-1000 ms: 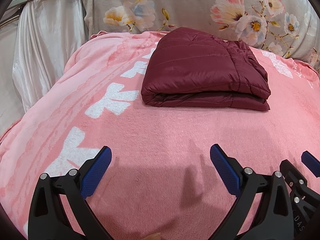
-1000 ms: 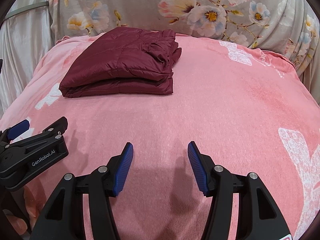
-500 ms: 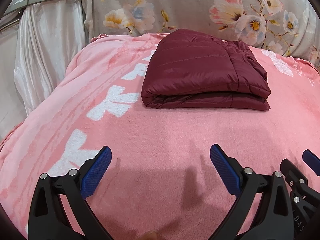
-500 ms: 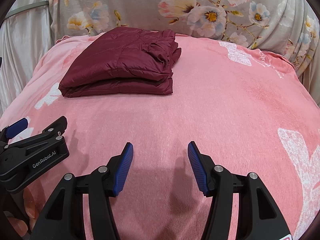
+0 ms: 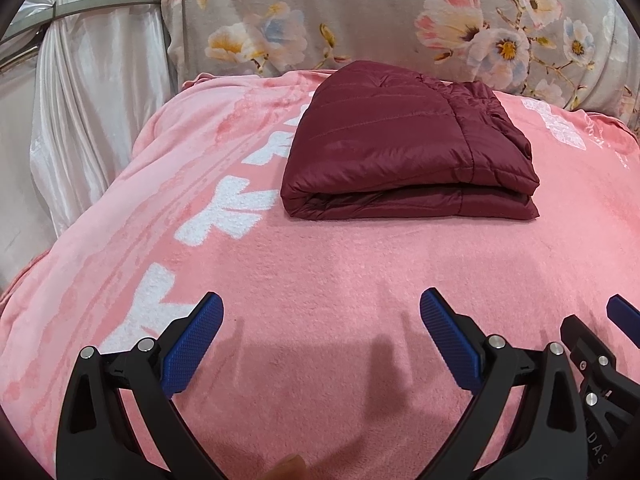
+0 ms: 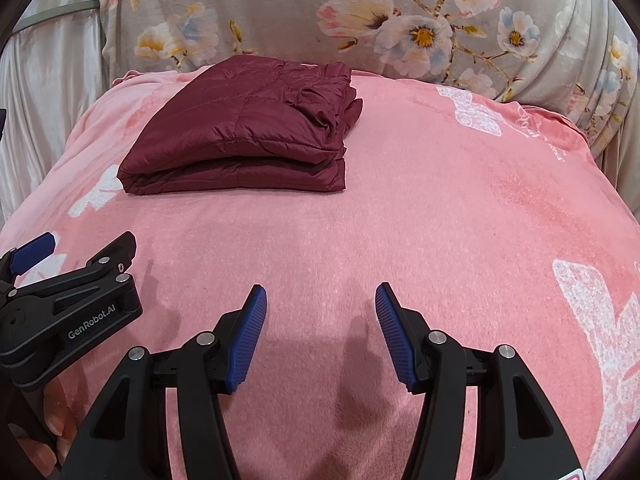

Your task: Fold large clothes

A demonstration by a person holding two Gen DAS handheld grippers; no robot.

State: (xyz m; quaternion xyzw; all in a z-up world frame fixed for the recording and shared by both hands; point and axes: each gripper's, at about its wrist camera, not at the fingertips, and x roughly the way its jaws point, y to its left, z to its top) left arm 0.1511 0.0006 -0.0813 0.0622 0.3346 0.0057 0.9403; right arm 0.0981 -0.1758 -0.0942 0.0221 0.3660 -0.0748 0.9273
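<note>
A dark red quilted jacket [image 5: 404,144] lies folded into a flat rectangular bundle on the pink blanket [image 5: 320,272], toward the far side; it also shows in the right wrist view [image 6: 248,132]. My left gripper [image 5: 320,312] is open and empty, low over the blanket, well short of the jacket. My right gripper [image 6: 320,300] is open and empty, also near the front of the blanket. The left gripper's body shows at the lower left of the right wrist view [image 6: 68,312]. The right gripper's fingertip [image 5: 622,316] shows at the right edge of the left wrist view.
A floral grey cushion or bedding [image 5: 380,20] rises behind the blanket. A white satin curtain [image 5: 88,100] hangs at the far left. The pink blanket [image 6: 440,220] has white patterns along its left and right sides.
Both grippers stay open and nearly still. The left wrist view has shifted slightly, the jacket sitting a little higher in the frame.
</note>
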